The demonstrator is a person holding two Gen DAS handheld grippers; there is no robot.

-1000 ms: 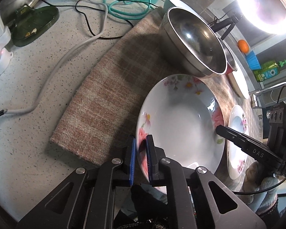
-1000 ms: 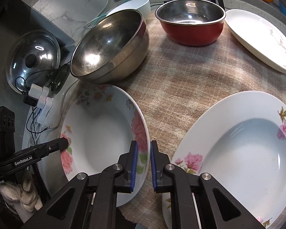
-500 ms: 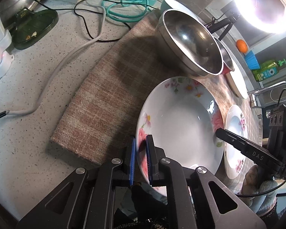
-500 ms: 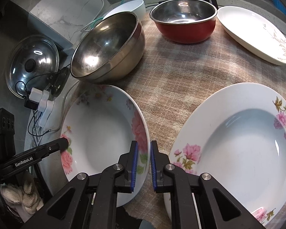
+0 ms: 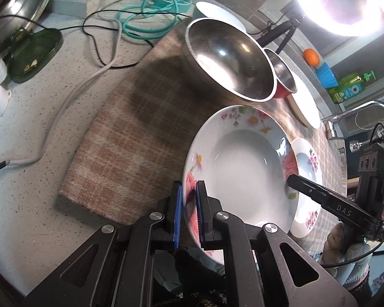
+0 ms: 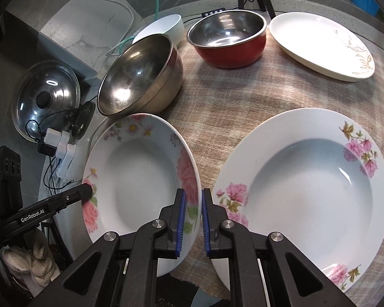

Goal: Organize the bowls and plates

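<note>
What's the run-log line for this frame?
left gripper: shut on floral plate | right gripper: shut on same plate | plate: lifted

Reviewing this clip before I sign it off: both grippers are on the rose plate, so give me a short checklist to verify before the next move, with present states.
1. Left gripper clamped on the rose plate rim: ok.
2. Right gripper clamped on the opposite rim: ok.
3. Plate clear of the cloth: cannot tell.
4. Larger floral plate empty, free to receive a stack: ok.
5. Steel bowl close behind the plate's far rim; clearance: cannot tell.
</note>
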